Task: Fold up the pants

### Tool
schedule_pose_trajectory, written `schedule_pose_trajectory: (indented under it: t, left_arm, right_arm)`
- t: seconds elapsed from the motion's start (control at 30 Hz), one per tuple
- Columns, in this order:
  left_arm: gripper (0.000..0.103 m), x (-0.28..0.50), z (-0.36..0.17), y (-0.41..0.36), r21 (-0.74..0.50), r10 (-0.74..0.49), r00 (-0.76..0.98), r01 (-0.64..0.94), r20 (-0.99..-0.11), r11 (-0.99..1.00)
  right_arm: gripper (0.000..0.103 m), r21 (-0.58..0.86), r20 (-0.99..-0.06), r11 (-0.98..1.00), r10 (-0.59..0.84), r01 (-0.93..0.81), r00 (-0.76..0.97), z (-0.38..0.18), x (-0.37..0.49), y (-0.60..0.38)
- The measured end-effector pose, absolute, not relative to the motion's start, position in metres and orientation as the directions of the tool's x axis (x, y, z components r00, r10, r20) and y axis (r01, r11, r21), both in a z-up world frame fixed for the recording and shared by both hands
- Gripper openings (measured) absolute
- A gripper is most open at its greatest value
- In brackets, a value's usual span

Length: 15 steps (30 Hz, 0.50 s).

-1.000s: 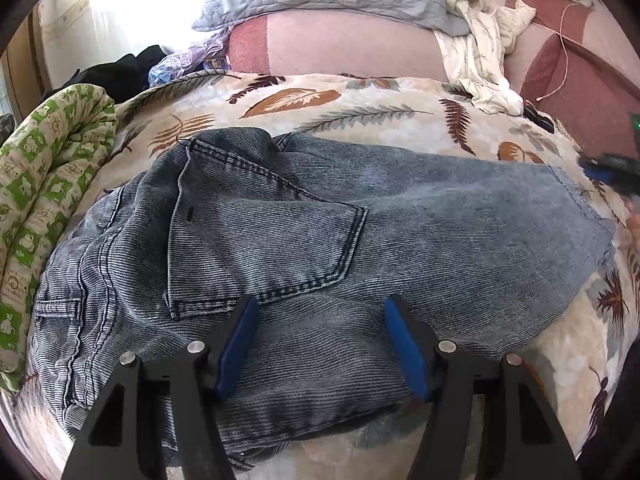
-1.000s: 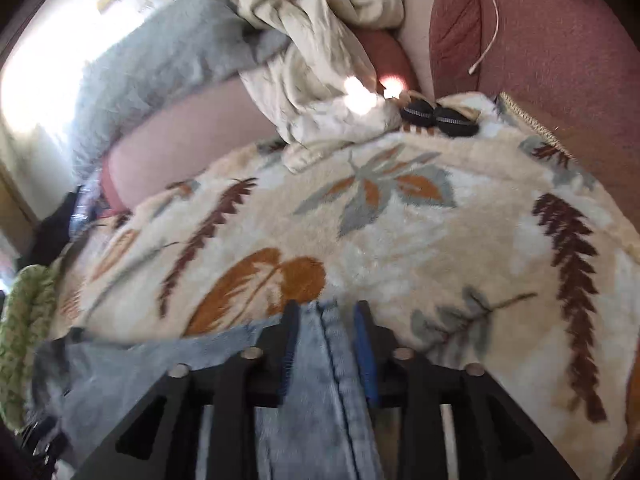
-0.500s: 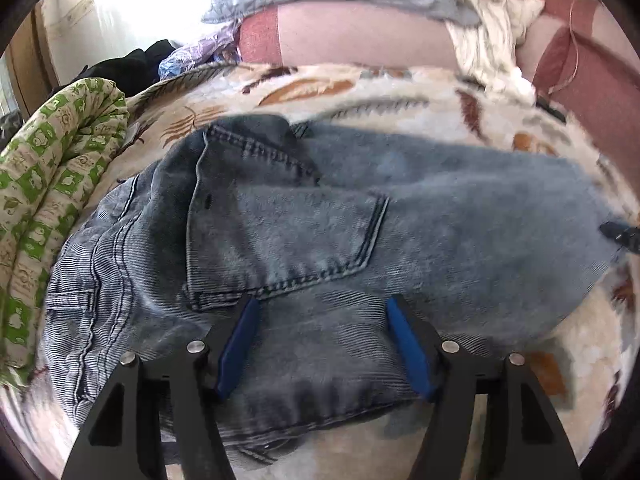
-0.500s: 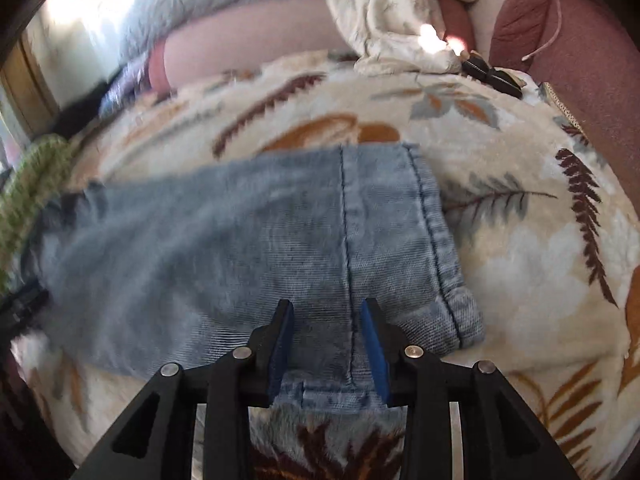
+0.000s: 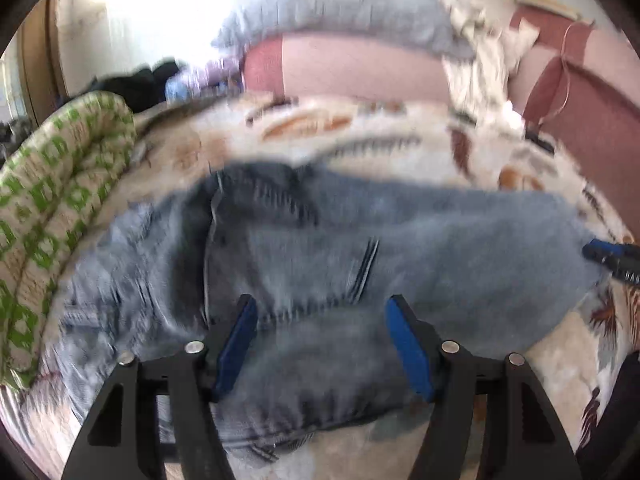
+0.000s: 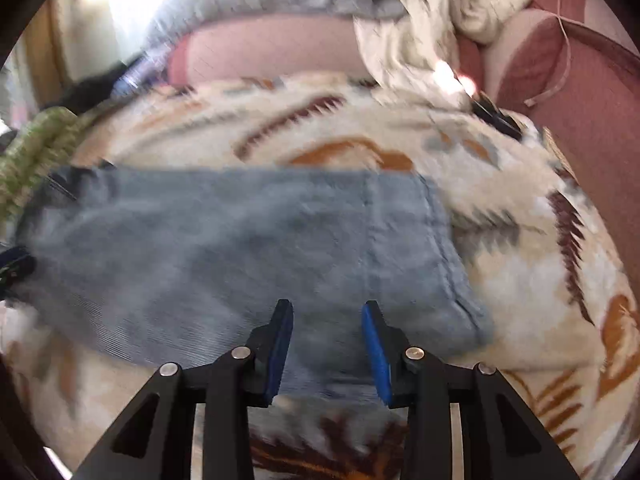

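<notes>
I see the faded blue denim pants (image 5: 320,248) lying folded across the cream fleece blanket printed with brown, orange and grey leaves (image 6: 320,128), which covers the whole bed. Both views are smeared with blur, so fine detail is lost.

My left gripper (image 5: 320,324) has its blue-padded jaws spread wide over the waist end, near the blanket's near edge, with nothing pinched between them; I cannot tell whether the tips touch the cloth. A back pocket seam (image 5: 366,268) shows just beyond them. My right gripper (image 6: 326,320) also stands open, its jaws apart above the hem end of the pants (image 6: 256,248), whose stitched cuff (image 6: 448,248) points toward the blanket's right edge.

Along the blanket's left edge runs a rolled green-and-white patterned quilt (image 5: 52,200). At the far edge sits a pink bolster (image 5: 352,68) with a grey quilted pillow (image 5: 340,8) on top and a crumpled cream cloth (image 6: 424,32) draped beside it. A dusty-red upholstered sofa back (image 6: 580,80) rises past the far right corner, a thin white cable (image 6: 564,40) hanging over it. Bright window light washes out the far left of the room.
</notes>
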<state>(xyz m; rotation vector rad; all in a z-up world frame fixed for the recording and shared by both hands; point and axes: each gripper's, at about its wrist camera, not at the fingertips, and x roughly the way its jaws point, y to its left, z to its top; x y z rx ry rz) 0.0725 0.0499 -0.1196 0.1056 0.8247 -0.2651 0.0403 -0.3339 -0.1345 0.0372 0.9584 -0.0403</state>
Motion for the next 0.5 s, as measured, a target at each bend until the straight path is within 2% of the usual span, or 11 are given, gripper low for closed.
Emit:
schedule_pose_trajectory:
  t: [0.1, 0.23, 0.3, 0.4, 0.43, 0.5]
  left_arm:
    - [0.07, 0.072, -0.117, 0.043, 0.021, -0.176, 0.677, 0.272, -0.715, 0.962]
    - [0.08, 0.08, -0.129, 0.033, 0.058, -0.133, 0.656, 0.261, -0.743, 0.964]
    - [0.08, 0.085, -0.137, 0.028, 0.075, -0.108, 0.638, 0.253, -0.762, 0.965]
    - [0.084, 0.086, -0.15, 0.022, 0.1, -0.082, 0.614, 0.257, -0.785, 0.961]
    - [0.086, 0.087, -0.156, 0.019, 0.121, -0.063, 0.607, 0.258, -0.792, 0.958]
    - [0.088, 0.085, -0.16, 0.015, 0.159, -0.036, 0.615, 0.261, -0.788, 0.952]
  right_arm:
    - [0.046, 0.02, -0.784, 0.999, 0.039, -0.037, 0.619, -0.128, 0.041, -0.308]
    - [0.047, 0.036, -0.791, 0.993, 0.095, -0.11, 0.604, -0.136, 0.049, -0.275]
    - [0.051, 0.035, -0.804, 0.991, 0.105, -0.13, 0.586, -0.143, 0.054, -0.261]
    - [0.07, 0.037, -0.806, 0.991, 0.107, -0.131, 0.582, -0.151, 0.06, -0.244]
    - [0.079, 0.04, -0.811, 0.992, 0.105, -0.124, 0.575, -0.154, 0.061, -0.241]
    - [0.083, 0.022, -0.83, 0.993, 0.081, -0.112, 0.552, -0.164, 0.064, -0.234]
